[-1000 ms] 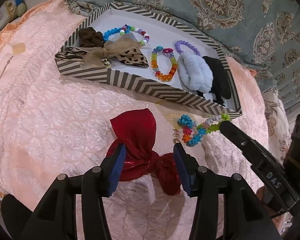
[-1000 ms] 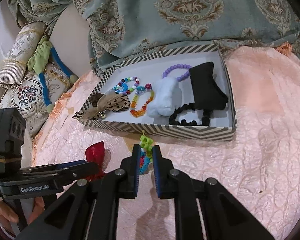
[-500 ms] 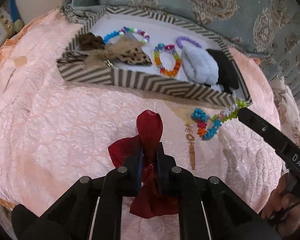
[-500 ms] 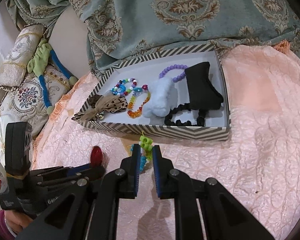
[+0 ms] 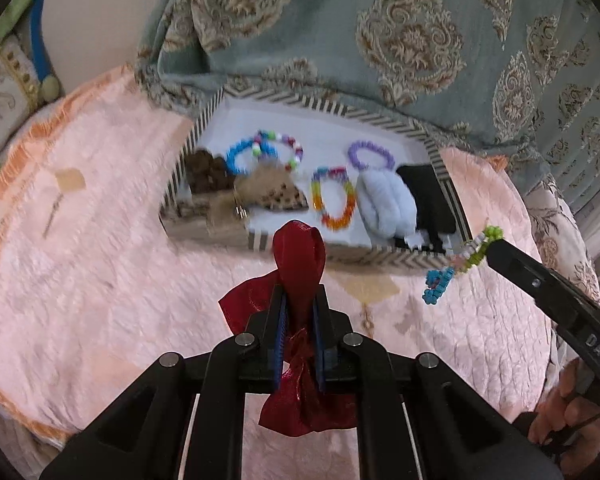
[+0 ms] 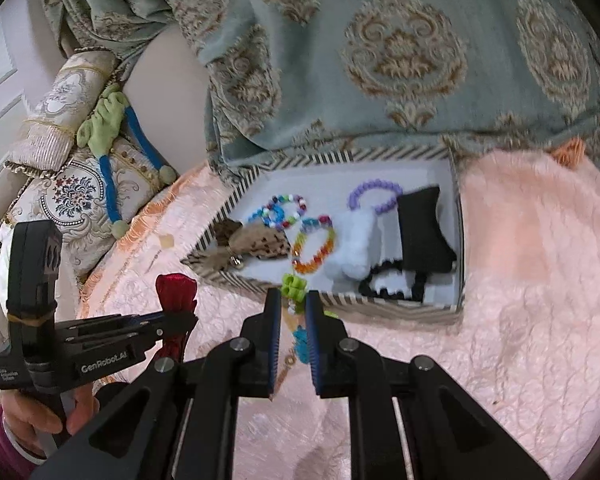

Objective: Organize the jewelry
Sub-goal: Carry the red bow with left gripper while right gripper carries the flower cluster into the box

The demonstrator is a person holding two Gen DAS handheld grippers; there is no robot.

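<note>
Above the pink quilted bedspread [image 5: 100,264], short of the near wall of the box: one red fabric bow [image 5: 298,264], clamped between the pads of the left gripper [image 5: 299,320]. Long axis ran along the fingers; one rounded loop stood up past the fingertips toward the box, the crumpled remainder hung below the jaws, clear of the bedspread.

Beside it, off the box's near right corner: one multicoloured bead bracelet [image 5: 460,264], pinched at its green end by the right gripper [image 6: 293,312]. Bracelet hung stretched into a narrow strand, green beads uppermost, blue beads lowest, also clear of the bedspread.

Container: one shallow rectangular box [image 6: 458,208], chevron-striped walls, white floor, resting on the bedspread with its far long wall against a teal patterned blanket [image 6: 400,60]. Contents, left end to right end:
- brown scrunchie [image 5: 206,170], far left corner;
- leopard-print bow [image 6: 260,246] with a small bell, lying partly over the left near wall;
- blue-and-mixed bead bracelet [image 6: 280,210], toward the far wall;
- rainbow bead bracelet [image 6: 314,248], middle;
- purple bead bracelet [image 6: 374,194], toward the far wall;
- pale blue fluffy scrunchie [image 6: 354,248], overlapping the purple bracelet's near side;
- black fabric piece [image 6: 422,232], right end, with a black scalloped band [image 6: 384,286] along the near wall.

Loose on the bedspread, below the right gripper's jaws: one thin gold-toned chain piece [image 6: 286,364]; type could not be told.

Periphery: embroidered cushions [image 6: 72,196] past the bedspread's left edge.
</note>
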